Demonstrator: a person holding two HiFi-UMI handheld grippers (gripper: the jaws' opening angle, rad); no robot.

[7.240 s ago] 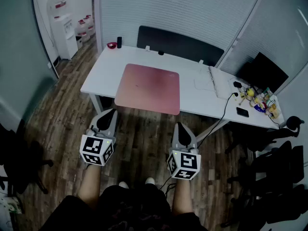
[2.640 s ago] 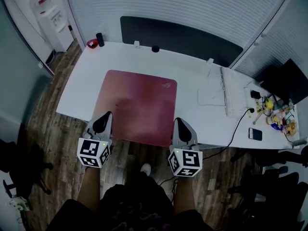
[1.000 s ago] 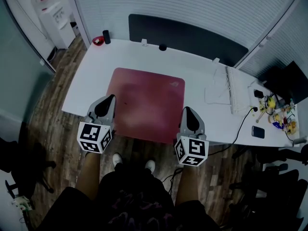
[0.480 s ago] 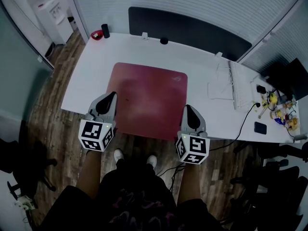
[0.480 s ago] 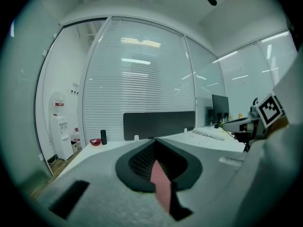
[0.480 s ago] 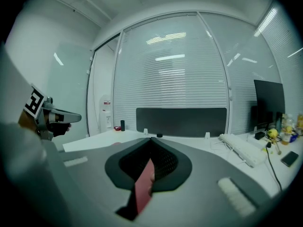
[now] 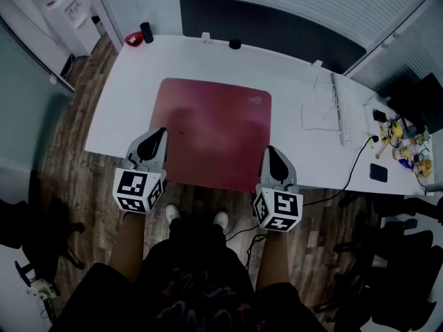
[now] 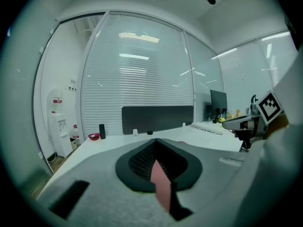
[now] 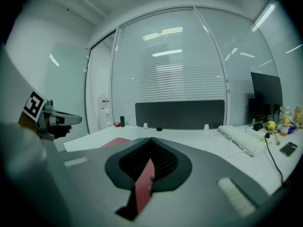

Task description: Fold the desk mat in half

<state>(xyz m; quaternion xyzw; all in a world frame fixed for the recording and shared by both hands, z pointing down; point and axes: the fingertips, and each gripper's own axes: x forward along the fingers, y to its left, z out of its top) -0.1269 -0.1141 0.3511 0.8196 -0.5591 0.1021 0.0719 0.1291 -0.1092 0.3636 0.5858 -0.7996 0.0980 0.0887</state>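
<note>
The red desk mat (image 7: 214, 130) lies flat on the white desk (image 7: 121, 109), its near edge along the desk's front. My left gripper (image 7: 157, 134) hovers over the mat's near left edge and my right gripper (image 7: 270, 152) over its near right edge. Both are shut, with nothing held. In the left gripper view the jaws (image 8: 154, 143) meet in front of the camera, and a sliver of the mat (image 8: 162, 183) shows through the slit. The right gripper (image 9: 151, 141) looks the same in its own view, with the mat (image 9: 116, 142) to its left.
A white keyboard (image 7: 349, 113) and papers lie right of the mat, with a cable (image 7: 349, 175) over the front edge and a phone (image 7: 378, 172) beyond. A dark cylinder (image 7: 146, 32) and a red dish (image 7: 133, 38) stand at the far left corner. A dark panel (image 7: 277, 30) backs the desk.
The person has come up to the desk. Both grippers have sunk toward the mat's near edge. The mat has not moved, and both jaws have stayed shut.
</note>
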